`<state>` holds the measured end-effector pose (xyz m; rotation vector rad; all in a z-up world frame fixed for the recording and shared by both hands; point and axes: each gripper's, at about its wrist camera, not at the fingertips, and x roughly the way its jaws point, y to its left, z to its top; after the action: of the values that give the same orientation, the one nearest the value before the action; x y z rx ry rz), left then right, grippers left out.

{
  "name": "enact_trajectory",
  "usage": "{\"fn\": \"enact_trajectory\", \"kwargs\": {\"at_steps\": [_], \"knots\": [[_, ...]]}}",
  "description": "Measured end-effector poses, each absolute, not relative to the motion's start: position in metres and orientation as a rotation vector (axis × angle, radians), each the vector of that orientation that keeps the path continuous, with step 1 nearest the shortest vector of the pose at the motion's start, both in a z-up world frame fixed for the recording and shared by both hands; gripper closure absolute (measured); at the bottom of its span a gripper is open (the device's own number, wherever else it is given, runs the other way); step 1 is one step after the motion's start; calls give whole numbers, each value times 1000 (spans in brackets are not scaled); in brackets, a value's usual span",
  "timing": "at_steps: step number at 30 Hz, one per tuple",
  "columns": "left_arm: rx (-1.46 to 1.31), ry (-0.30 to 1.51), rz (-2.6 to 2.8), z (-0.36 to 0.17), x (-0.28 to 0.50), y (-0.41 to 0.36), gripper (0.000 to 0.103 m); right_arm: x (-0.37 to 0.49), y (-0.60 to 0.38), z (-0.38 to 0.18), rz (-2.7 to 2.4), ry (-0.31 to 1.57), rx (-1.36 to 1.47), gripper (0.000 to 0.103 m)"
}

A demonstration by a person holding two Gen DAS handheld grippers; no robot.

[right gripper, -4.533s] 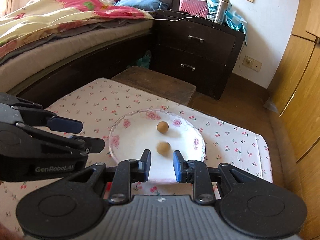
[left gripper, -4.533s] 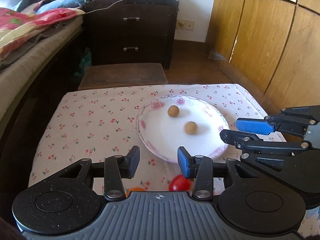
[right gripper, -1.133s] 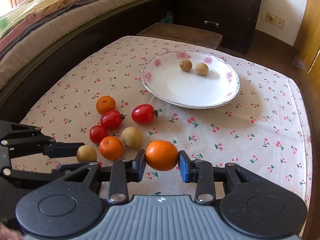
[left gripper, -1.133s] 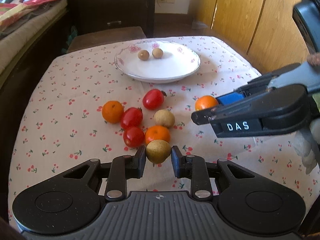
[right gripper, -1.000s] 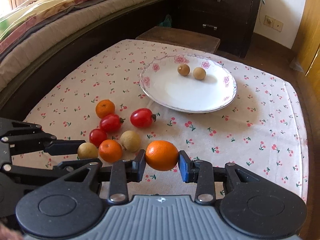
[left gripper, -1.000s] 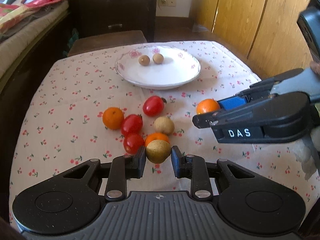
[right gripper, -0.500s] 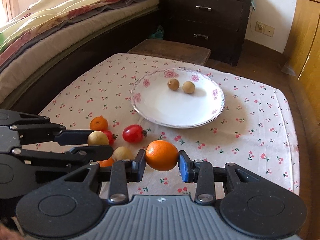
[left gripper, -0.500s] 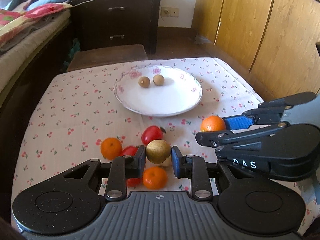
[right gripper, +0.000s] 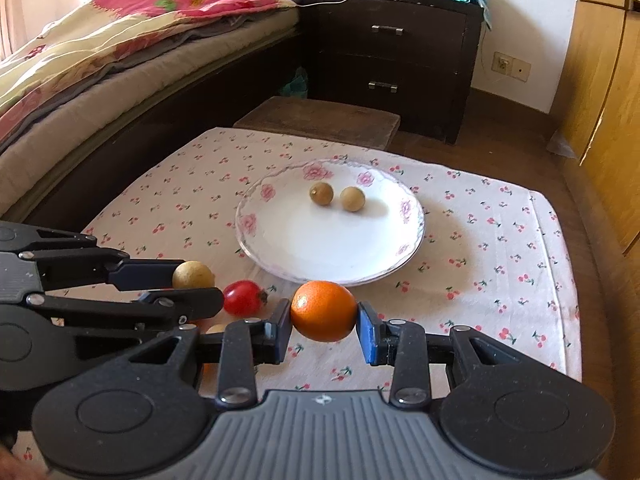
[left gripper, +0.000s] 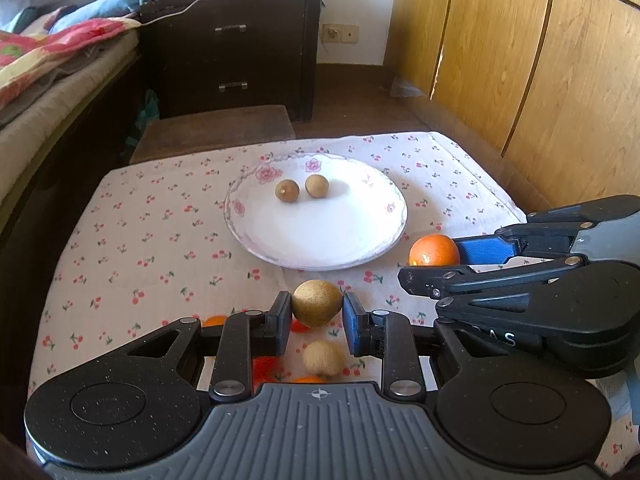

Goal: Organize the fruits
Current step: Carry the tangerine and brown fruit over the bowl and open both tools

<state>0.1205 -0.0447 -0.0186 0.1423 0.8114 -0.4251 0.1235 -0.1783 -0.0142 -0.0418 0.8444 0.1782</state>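
My left gripper (left gripper: 316,320) is shut on a tan round fruit (left gripper: 317,303) and holds it above the cloth, just short of the near rim of the white flowered plate (left gripper: 320,248). Two small brown fruits (left gripper: 287,191) lie at the back of the plate. My right gripper (right gripper: 323,328) is shut on an orange (right gripper: 323,311) near the plate's near edge (right gripper: 332,272). The orange also shows in the left wrist view (left gripper: 434,250), the tan fruit in the right wrist view (right gripper: 193,274). A red tomato (right gripper: 243,297) lies on the cloth between the grippers.
More loose fruit lies under my left gripper: a pale round fruit (left gripper: 322,358) and partly hidden oranges and tomatoes. The table has a cherry-print cloth (left gripper: 160,232). A wooden stool (left gripper: 216,132), a dark dresser (left gripper: 236,52) and a bed (right gripper: 100,80) stand behind; wooden cabinets are on the right.
Both grippers have risen and moved forward toward the plate, each carrying its fruit. The loose fruit pile has dropped below and behind the left gripper.
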Motion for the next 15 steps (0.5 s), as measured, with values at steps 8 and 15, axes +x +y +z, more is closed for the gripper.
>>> {"fn": "enact_trajectory", "kwargs": {"at_steps": [8,15], "knots": [[152,797,-419,-17,141,-55,68,147,-190,-15,155,845,-14,67],[154,791,-402,-22,166,-64,68,175,-199,-22,151,856,11,67]]}}
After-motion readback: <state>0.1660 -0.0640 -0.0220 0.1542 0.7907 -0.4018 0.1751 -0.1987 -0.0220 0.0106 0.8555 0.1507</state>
